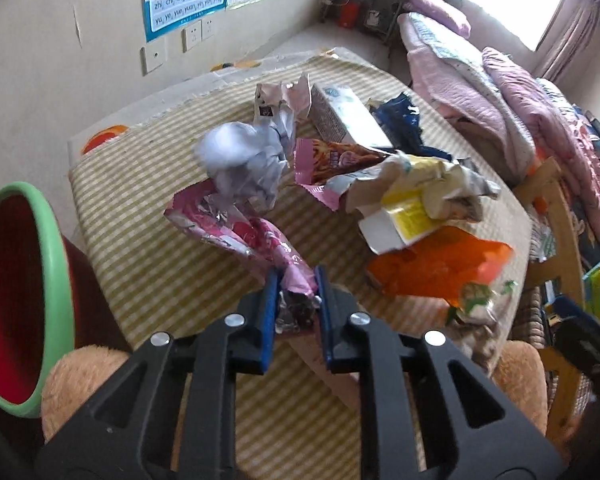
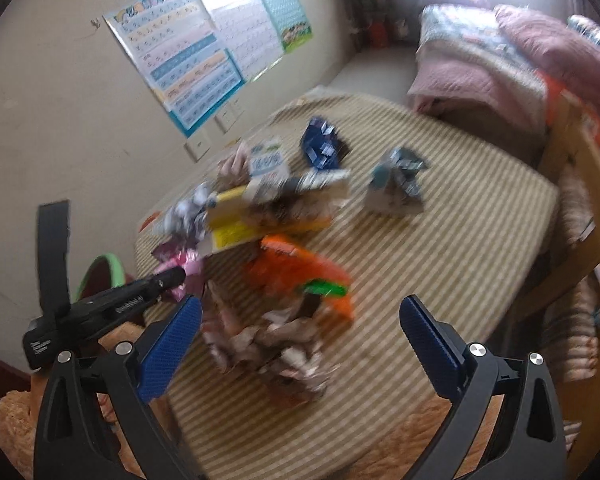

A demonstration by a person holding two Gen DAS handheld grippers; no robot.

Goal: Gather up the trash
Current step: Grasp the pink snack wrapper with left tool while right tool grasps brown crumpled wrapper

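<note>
While striped cloth covers the table (image 1: 148,208), a red bin w/ green rim (image 1: 56,264) sits at its left edge. Crinkly pink foil wrapper (image 1: 236,228) lies near the front, one end clenched in left gripper (image 1: 297,300). Right gripper (image 2: 300,320) spread wide over a blurred brownish wrapper (image 2: 272,348).

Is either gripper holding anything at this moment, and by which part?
The left gripper is shut on the pink wrapper, pinching its near crumpled end. The right gripper is open, holding nothing.
</note>
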